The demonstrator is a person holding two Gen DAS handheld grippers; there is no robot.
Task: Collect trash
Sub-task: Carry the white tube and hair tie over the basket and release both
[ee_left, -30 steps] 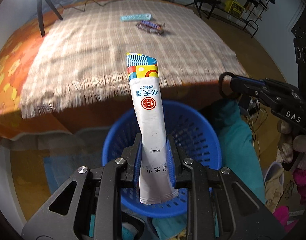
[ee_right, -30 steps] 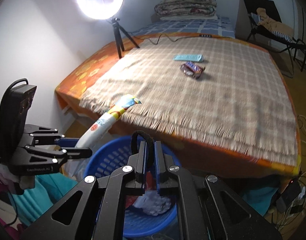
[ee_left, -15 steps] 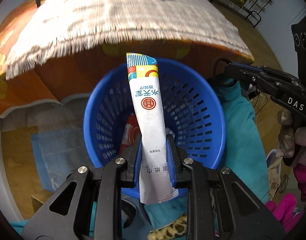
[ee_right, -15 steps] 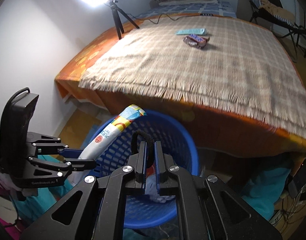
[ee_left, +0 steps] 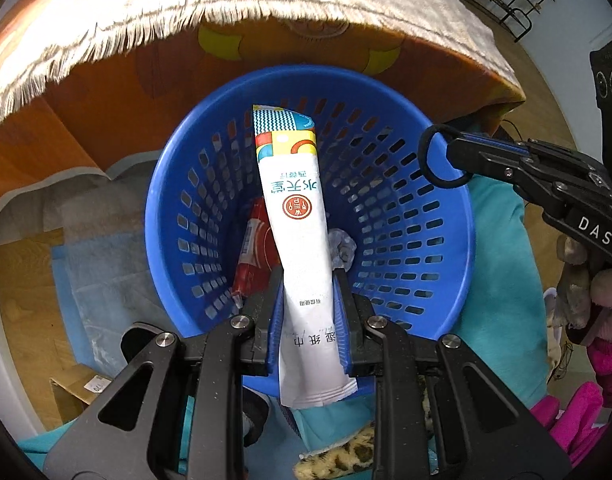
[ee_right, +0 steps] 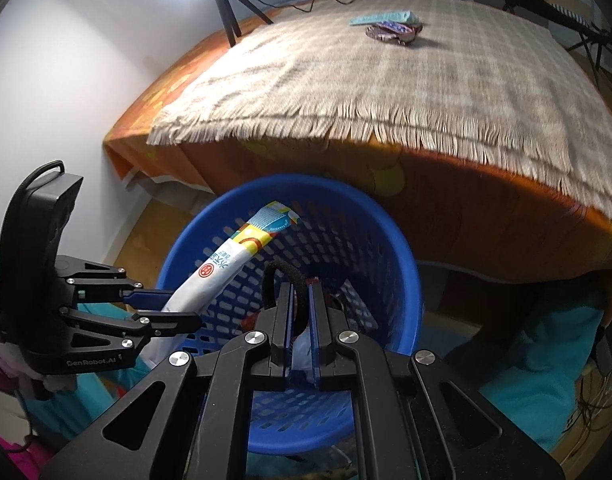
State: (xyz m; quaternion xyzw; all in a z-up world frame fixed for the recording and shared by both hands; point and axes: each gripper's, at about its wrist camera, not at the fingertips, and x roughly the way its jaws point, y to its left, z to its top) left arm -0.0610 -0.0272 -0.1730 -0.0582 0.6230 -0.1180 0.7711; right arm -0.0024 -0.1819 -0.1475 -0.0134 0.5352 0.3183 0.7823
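The left gripper is clenched on a long, slim white wet-wipe packet, its pads pressing the packet's lower part. The packet is flat, with red-brown printed characters, a round red seal and a top end banded in yellow, red and blue zigzag; its sealed bottom edge sticks out nearest the camera, and its top leans out over the mouth of the blue plastic basket. To the right, the right gripper has its jaws pressed together on a black hair tie, whose loop hangs above the basket's right rim. Down in the slotted basket lie a red wrapper and a crumpled pale wad. Beyond the basket is a bed with a fringed checked blanket. Far across it lie a brown snack wrapper and, touching it, a light blue packet.
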